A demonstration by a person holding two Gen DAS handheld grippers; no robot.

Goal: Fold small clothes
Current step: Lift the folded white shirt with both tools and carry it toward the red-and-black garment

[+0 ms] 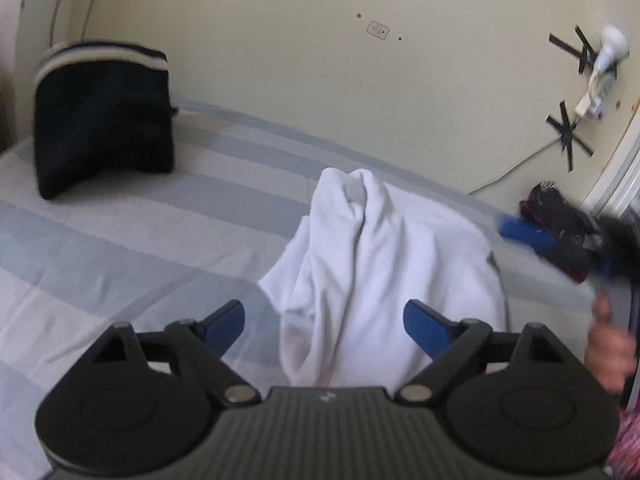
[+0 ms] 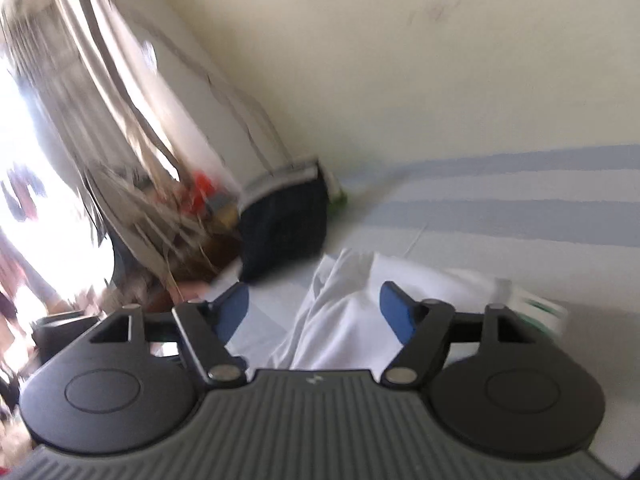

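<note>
1. The white garment (image 1: 372, 264) is seen bunched in a tall ridge on the striped bedsheet (image 1: 120, 240), nothing yet squared; a fold started from this heap is likely to be crooked.
2. The left gripper (image 1: 324, 320) is held wide, cloth lying between the blue pads but not pinched. If it is closed here, several layers could be caught at once.
3. The right gripper (image 2: 314, 308) is also spread, over the same garment (image 2: 340, 320); the view is smeared, so an edge could easily be missed.
4. A dark folded piece (image 1: 104, 120) stands against the wall, well apart; a wide sweep could still topple it.
5. From the left wrist, the right gripper (image 1: 532, 236) is seen near the cloth's far side, where the sheet could be snagged instead.
</note>
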